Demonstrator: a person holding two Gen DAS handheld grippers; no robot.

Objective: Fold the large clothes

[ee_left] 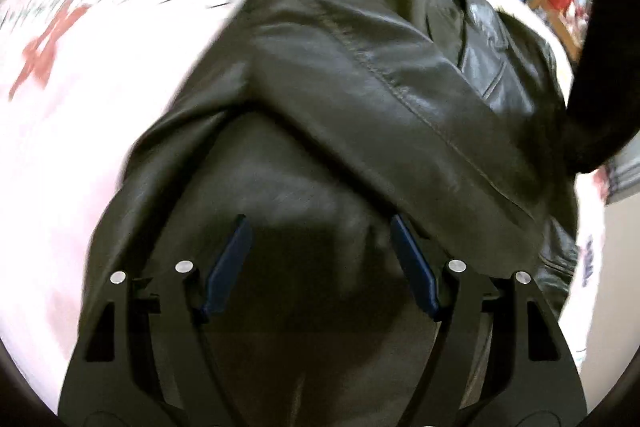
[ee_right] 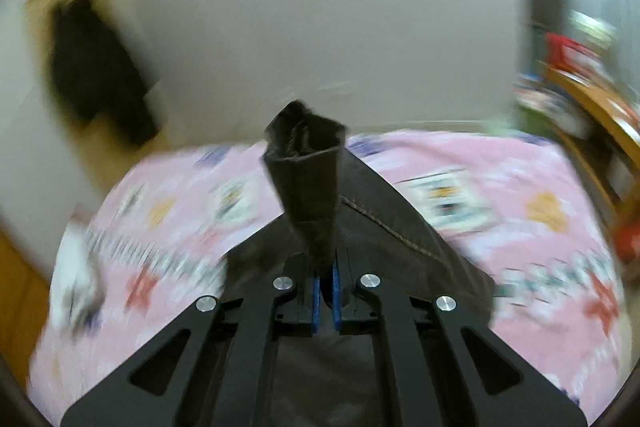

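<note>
A dark brown leather jacket [ee_left: 360, 75] lies on a pink patterned bedspread [ee_left: 100, 87]. One sleeve is folded diagonally across its body. My left gripper [ee_left: 320, 227] is open just above the jacket's lower part, with blue pads [ee_left: 230, 263] wide apart and nothing between them. My right gripper [ee_right: 325, 279] is shut on a sleeve cuff [ee_right: 308, 163] of the jacket and holds it up above the bedspread [ee_right: 500, 195], with the cuff's open end sticking up past the fingertips. The sleeve [ee_right: 392, 227] trails down to the right.
A dark raised sleeve or arm [ee_left: 600, 47] crosses the right edge of the left wrist view. A dark garment [ee_right: 100, 75] hangs at the wall on the left. A wooden shelf with clutter [ee_right: 580, 87] stands at the right of the bed.
</note>
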